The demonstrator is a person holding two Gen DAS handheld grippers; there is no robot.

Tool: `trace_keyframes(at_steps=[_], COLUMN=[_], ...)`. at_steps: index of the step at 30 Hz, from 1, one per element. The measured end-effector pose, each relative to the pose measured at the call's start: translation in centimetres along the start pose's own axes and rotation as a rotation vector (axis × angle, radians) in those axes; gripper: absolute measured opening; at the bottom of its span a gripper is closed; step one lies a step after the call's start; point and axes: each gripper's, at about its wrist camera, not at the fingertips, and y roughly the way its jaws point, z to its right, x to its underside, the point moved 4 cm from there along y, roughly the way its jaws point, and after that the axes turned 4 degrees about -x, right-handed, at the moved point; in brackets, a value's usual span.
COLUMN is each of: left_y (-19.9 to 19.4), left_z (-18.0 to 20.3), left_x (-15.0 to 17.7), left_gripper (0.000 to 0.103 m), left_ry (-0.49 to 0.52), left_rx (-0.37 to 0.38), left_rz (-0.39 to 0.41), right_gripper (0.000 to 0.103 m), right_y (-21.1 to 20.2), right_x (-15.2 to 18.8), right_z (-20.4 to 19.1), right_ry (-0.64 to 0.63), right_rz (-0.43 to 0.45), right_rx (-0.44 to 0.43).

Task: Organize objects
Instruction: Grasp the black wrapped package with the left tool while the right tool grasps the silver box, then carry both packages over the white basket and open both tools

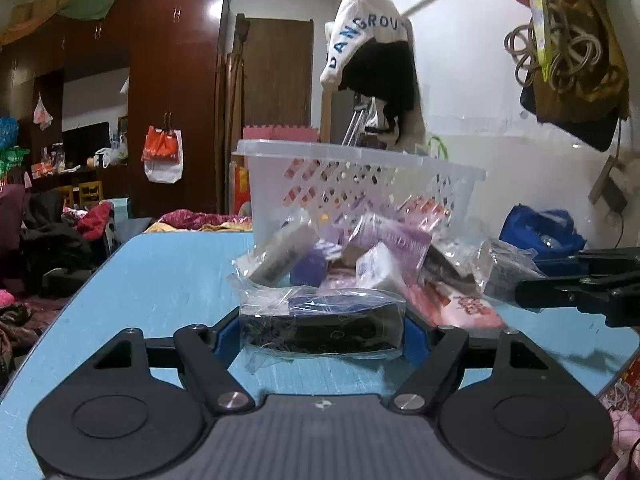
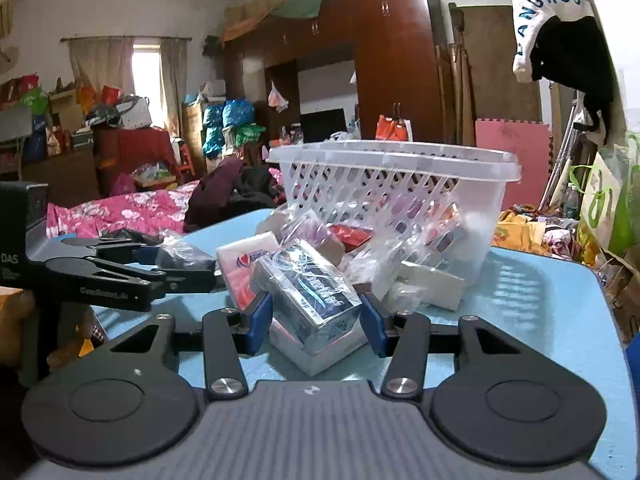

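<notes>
Two grippers at pile of wrapped packs on blue table (image 1: 168,280), in front of clear basket (image 2: 400,160).
L gripper (image 1: 322,334) pads touch both ends of dark wrapped pack (image 1: 320,326), pinching it, low over table. R gripper (image 2: 316,318) spread wide round silver box (image 2: 308,288), pads not touching; box leans on pile.

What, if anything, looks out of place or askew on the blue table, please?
The clear slotted plastic basket sits tilted, propped on a loose heap of plastic-wrapped packets lying outside it on the light blue table.
</notes>
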Motion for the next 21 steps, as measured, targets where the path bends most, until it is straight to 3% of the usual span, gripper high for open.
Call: trace_keyframes(at_steps=[7,10,15,21], left_y=[-0.2,-0.4,1.9,10.1], left_z=[-0.6,-0.6,-0.3,0.7], left_x=[-1.5,-4.1,-11.2,-17.4], left_gripper=[0.080,0.080,0.080,0.080], left_ry=[-0.033,-0.024,-0.029,-0.063], left_rx=[0.025,0.027,0.076,0.078], left_rz=[0.022,0.072,0.108,-0.020], right_gripper=[0.052,0.052,0.052,0.052], right_y=[-1.6,-1.7,0.2,5.1], right_x=[-1.6,-3.6,-8.3,-12.0], right_z=[1.6,2.5,4.0,7.2], right_ry=[0.022,0.017,0.005,0.035], right_rz=[0.064,0.095,0.113,0.055], right_rx=[0.030,0.055,0.100,0.175])
